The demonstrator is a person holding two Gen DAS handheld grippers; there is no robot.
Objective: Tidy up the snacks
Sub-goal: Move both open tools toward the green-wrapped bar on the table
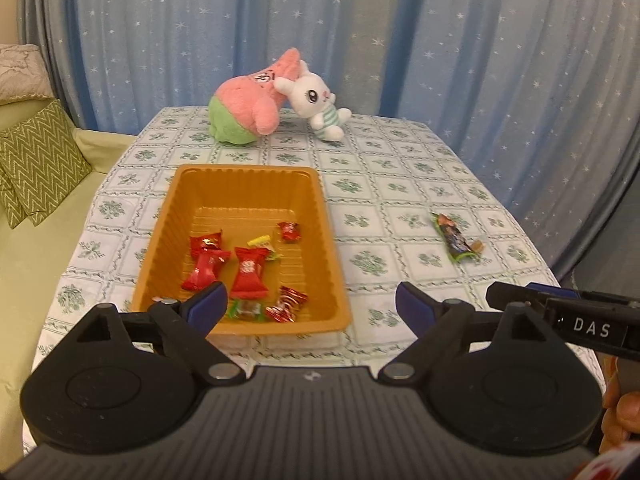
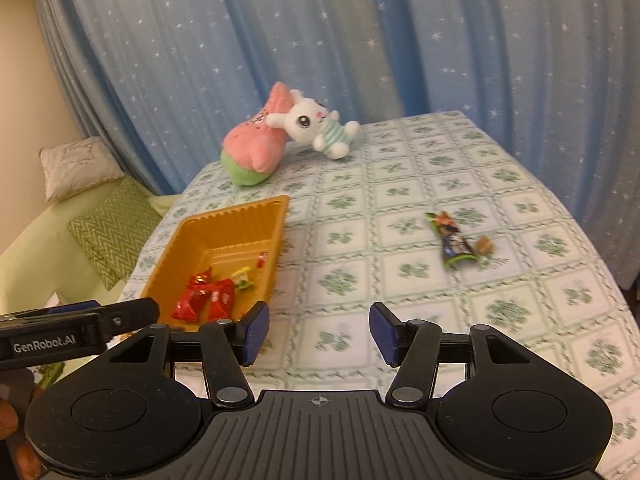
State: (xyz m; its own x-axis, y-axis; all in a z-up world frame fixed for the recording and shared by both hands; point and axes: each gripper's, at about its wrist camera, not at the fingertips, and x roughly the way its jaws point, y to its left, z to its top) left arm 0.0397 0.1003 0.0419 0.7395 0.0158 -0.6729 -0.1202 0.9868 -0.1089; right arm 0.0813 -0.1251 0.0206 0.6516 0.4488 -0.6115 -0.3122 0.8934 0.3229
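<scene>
Both grippers [image 1: 311, 307] [image 2: 319, 334] gape empty; two snacks [image 1: 456, 237] outside tray [image 1: 244, 170].

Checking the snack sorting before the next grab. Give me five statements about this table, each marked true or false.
1. The orange tray holds several red-wrapped candies. True.
2. The dark snack bar lies inside the tray. False: it lies on the tablecloth, right of the tray.
3. The left gripper grips a candy. False: it is open and empty.
4. The white bunny plush touches the pink plush. True.
5. The right gripper is empty. True.
</scene>
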